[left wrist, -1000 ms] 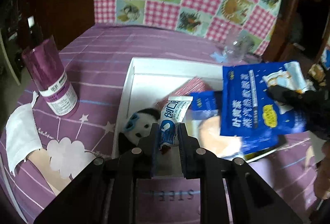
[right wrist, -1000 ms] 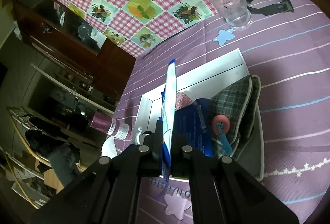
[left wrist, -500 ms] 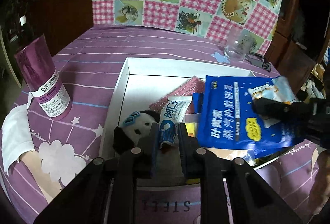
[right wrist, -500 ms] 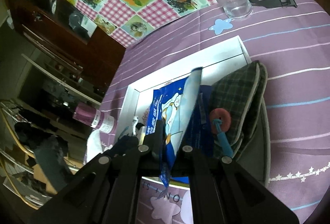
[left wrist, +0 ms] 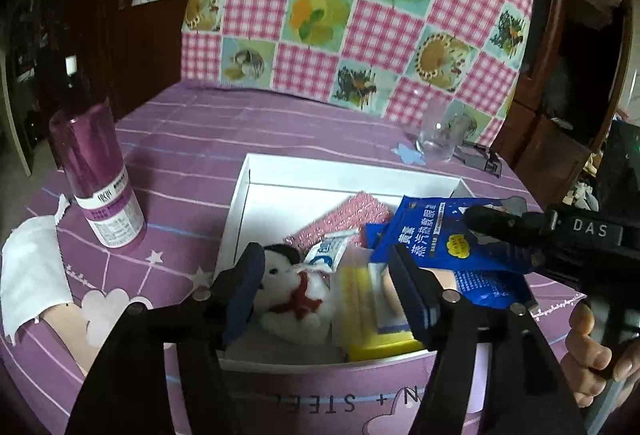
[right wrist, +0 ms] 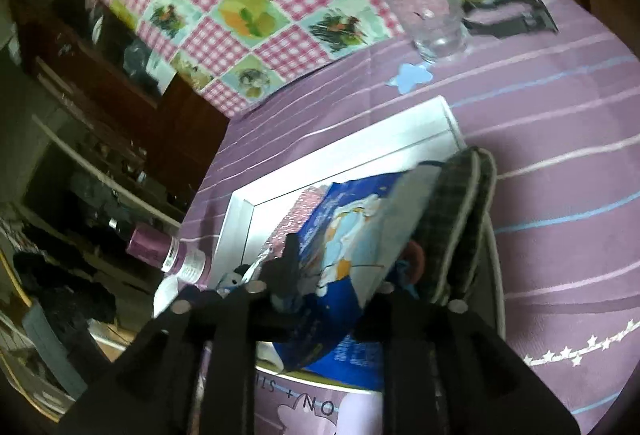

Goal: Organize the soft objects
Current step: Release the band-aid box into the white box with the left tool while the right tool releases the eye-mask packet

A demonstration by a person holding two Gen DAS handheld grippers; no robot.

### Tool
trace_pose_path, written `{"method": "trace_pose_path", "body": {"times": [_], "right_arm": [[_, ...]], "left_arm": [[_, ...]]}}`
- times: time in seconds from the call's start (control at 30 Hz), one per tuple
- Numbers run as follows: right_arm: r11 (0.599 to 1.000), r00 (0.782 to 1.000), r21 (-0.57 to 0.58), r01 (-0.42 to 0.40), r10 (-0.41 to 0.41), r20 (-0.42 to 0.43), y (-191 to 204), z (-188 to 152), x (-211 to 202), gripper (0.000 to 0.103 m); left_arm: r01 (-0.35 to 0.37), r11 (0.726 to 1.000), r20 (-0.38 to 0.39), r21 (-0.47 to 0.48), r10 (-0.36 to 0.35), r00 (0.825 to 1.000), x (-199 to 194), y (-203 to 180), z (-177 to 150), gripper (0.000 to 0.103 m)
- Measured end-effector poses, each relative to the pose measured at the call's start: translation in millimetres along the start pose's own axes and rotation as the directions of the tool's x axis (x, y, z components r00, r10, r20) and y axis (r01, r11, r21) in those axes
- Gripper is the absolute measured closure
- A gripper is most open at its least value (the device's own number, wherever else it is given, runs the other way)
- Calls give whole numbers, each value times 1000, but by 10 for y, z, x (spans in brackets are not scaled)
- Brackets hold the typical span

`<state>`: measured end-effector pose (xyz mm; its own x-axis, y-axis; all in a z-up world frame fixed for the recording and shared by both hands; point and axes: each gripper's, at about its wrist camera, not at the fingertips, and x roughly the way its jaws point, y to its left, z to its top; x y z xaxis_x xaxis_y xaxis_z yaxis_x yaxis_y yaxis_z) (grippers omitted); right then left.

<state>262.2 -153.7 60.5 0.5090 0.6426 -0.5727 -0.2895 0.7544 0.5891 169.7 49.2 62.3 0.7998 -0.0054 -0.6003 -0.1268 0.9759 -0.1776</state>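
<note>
Dim indoor light; fisheye-dark corners; right wrist view motion-blurred

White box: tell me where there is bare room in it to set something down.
The white box is bare along its far wall and left side, behind the pink sponge and the plush toy. The near half is crowded: plush toy, tube, yellow pack and blue pouch overlap there.
</note>
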Motion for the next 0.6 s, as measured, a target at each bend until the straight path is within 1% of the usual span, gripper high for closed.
{"method": "trace_pose_path", "body": {"times": [0.07, 0.13, 0.17, 0.2, 0.23, 0.27, 0.3, 0.37, 0.4, 0.43, 0.53, 0.6], "right_arm": [[999, 997, -46, 5, -2, 72, 112, -9, -104, 45], [993, 988, -115, 32, -14, 154, 238, -14, -242, 33], [987, 980, -149, 67, -37, 194, 300, -16, -311, 28], [977, 969, -178, 118, -74, 236, 358, -15, -378, 26], [971, 961, -189, 149, -98, 258, 383, -13, -409, 23], [957, 946, -202, 208, -144, 290, 418, -6, -457, 21], [948, 935, -206, 245, -174, 310, 435, 4, -488, 21], [936, 914, -192, 294, -217, 342, 422, 26, -547, 21], [937, 905, -174, 304, -227, 359, 402, 39, -591, 21], [940, 905, -165, 298, -224, 361, 388, 49, -619, 21], [947, 920, -164, 277, -212, 330, 359, 78, -631, 21], [946, 925, -175, 271, -207, 317, 364, 82, -613, 21]], "left_arm": [[-7, 1000, 5, -8, 7, 1000, -16, 24, 25, 35], [-12, 1000, 13, -21, 12, 1000, -36, 54, 42, 35], [-14, 999, 14, -29, 14, 1000, -42, 72, 48, 34], [-11, 999, 13, -37, 12, 1000, -45, 91, 51, 34], [-9, 999, 11, -42, 9, 1000, -54, 109, 42, 34], [-7, 999, 9, -46, 8, 1000, -51, 121, 39, 34], [-8, 999, 7, -46, 8, 1000, -50, 125, 37, 34], [-12, 999, 7, -46, 13, 1000, -48, 132, 22, 34], [-14, 999, 7, -46, 14, 1000, -48, 134, 17, 34], [-14, 999, 5, -46, 14, 1000, -50, 136, 10, 34], [-15, 999, 11, -45, 15, 1000, -59, 136, 2, 34], [-12, 999, 14, -45, 13, 1000, -70, 134, -3, 34]]}}
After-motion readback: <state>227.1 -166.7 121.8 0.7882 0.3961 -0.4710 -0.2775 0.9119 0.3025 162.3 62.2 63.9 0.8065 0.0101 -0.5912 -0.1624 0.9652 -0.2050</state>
